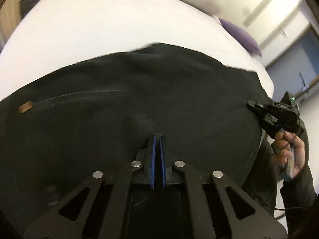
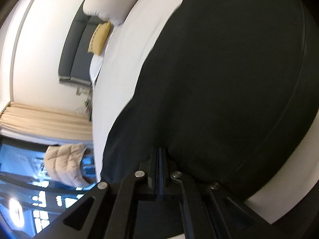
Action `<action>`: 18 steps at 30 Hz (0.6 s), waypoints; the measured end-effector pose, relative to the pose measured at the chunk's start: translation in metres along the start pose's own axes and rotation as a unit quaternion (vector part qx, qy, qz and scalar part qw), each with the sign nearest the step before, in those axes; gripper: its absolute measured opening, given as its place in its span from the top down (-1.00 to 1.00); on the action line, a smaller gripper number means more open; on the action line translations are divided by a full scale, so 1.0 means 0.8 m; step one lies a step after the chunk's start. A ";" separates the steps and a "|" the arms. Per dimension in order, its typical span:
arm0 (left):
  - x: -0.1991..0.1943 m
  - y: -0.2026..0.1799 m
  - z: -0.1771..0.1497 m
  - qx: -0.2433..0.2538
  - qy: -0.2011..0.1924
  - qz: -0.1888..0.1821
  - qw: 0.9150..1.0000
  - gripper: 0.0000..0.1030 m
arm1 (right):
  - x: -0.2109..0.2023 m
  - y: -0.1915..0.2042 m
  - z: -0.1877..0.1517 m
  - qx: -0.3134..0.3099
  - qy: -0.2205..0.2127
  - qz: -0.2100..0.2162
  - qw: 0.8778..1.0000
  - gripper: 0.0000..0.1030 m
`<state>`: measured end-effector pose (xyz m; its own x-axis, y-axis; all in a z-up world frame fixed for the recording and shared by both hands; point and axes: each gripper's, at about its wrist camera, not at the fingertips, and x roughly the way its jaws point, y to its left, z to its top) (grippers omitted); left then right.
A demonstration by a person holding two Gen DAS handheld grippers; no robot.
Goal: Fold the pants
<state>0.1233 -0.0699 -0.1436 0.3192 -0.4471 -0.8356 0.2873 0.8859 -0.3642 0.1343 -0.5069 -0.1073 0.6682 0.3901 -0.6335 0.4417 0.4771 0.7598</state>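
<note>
Black pants [image 1: 139, 99] lie spread on the white bed [image 1: 89, 29], long axis across the left-wrist view, ends cut off. Left tool [image 1: 157, 137] and right tool [image 2: 160, 149] are pressed together at the cloth; any pinch is hard to make out.

R gripper [image 2: 159, 149] fingers closed on black pants [image 2: 219, 69] atop white bed [image 2: 123, 59].
</note>
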 end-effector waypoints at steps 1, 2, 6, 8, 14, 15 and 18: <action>-0.006 0.015 -0.004 -0.014 -0.005 -0.003 1.000 0.89 | -0.007 -0.005 0.009 -0.002 -0.017 -0.012 1.000 1.00; -0.012 0.036 -0.008 -0.041 -0.011 -0.017 0.999 0.89 | -0.039 -0.033 0.015 0.003 -0.028 -0.016 0.999 1.00; -0.028 0.070 -0.020 -0.076 -0.023 -0.011 0.997 0.90 | -0.119 -0.116 0.043 0.035 -0.081 -0.039 0.995 1.00; -0.031 0.072 -0.021 -0.068 -0.023 0.001 0.997 0.89 | -0.150 -0.128 0.061 0.043 -0.108 -0.061 0.991 1.00; -0.027 0.062 -0.019 -0.055 -0.022 0.023 0.998 0.89 | -0.247 -0.170 0.062 0.085 -0.197 -0.137 0.967 0.87; -0.022 0.056 -0.017 -0.052 -0.022 0.026 0.998 0.89 | -0.257 -0.171 0.058 0.082 -0.203 -0.136 0.966 0.76; -0.018 0.053 -0.017 -0.053 -0.021 0.029 0.998 0.89 | -0.274 -0.158 0.035 0.059 -0.202 -0.126 0.969 -0.14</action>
<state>0.1183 -0.0243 -0.1528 0.3709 -0.3977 -0.8392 0.1713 0.9175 -0.3590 -0.0514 -0.6750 -0.0605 0.6993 -0.0794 -0.7104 0.6714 0.4141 0.6146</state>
